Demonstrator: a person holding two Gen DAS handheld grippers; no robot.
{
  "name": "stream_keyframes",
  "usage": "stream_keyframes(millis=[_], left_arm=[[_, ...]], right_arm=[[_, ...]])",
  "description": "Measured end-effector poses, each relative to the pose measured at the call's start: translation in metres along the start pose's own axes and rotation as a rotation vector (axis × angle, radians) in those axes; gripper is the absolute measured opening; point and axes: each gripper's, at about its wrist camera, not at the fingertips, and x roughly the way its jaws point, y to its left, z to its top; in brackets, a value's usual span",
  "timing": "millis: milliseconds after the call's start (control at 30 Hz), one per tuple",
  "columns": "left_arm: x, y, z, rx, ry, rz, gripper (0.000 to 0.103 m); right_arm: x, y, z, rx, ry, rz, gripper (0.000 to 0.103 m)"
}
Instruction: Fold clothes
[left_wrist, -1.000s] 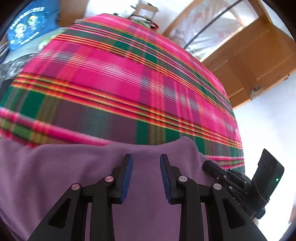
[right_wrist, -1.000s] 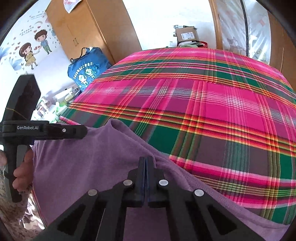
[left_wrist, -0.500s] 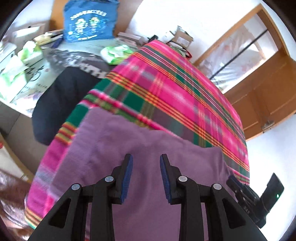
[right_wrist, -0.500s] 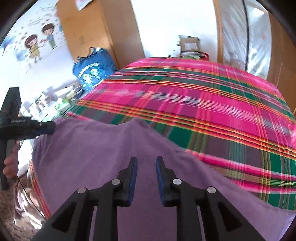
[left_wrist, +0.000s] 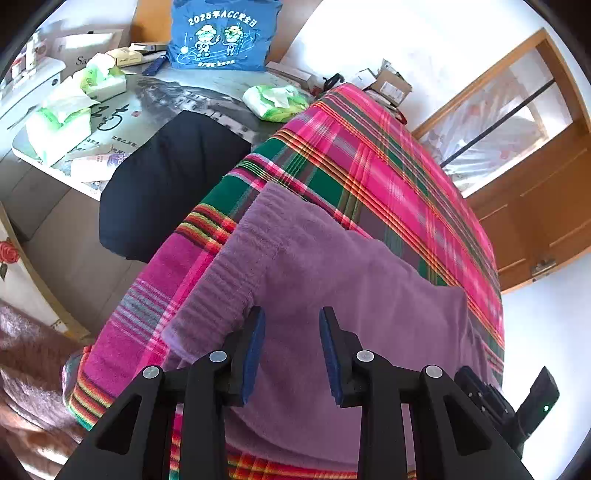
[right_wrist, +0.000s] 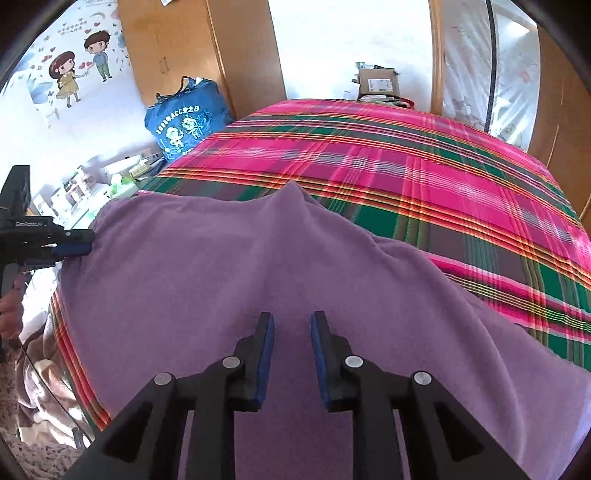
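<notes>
Purple garment (right_wrist: 229, 280) lies flat on the plaid bed (right_wrist: 424, 177). My left gripper (left_wrist: 291, 325) and right gripper (right_wrist: 291, 328) part-open, holding nothing. Between folds; next I need an edge to pinch.

The left gripper (left_wrist: 291, 345), a black two-finger tool with blue pads, points steeply downward with its jaws parted and nothing between them. The right gripper (right_wrist: 291, 354), of the same black build with blue pads, also tilts downward, its jaws apart with an empty gap. In the right wrist view the left gripper shows at the left edge, gripped by a person's hand (right_wrist: 9, 306) around its black handle.
</notes>
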Motion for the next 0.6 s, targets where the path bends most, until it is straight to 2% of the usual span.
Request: stream_keyframes(millis=[67,267,467,600], left_arm=[[-0.006,0.002,-0.002,0.001,-0.01,0.002,0.031],[-0.012,0.012,-0.011,-0.021,-0.016,-0.002,0.031],[-0.016,0.021,-0.02,-0.028,-0.019,-0.002,0.031],[-0.023,0.023,-0.024,-0.028,-0.024,-0.014,0.032]], right_arm=[[-0.005,0.004,0.002,-0.007,-0.014,-0.001,0.021],[-0.017,0.028,-0.001,-0.075,-0.044,0.075,0.025],[-0.005,0.032,-0.017,-0.071,-0.002,0.043,0.025],[-0.009,0.035,-0.019,-0.068,-0.007,0.022,0.026]])
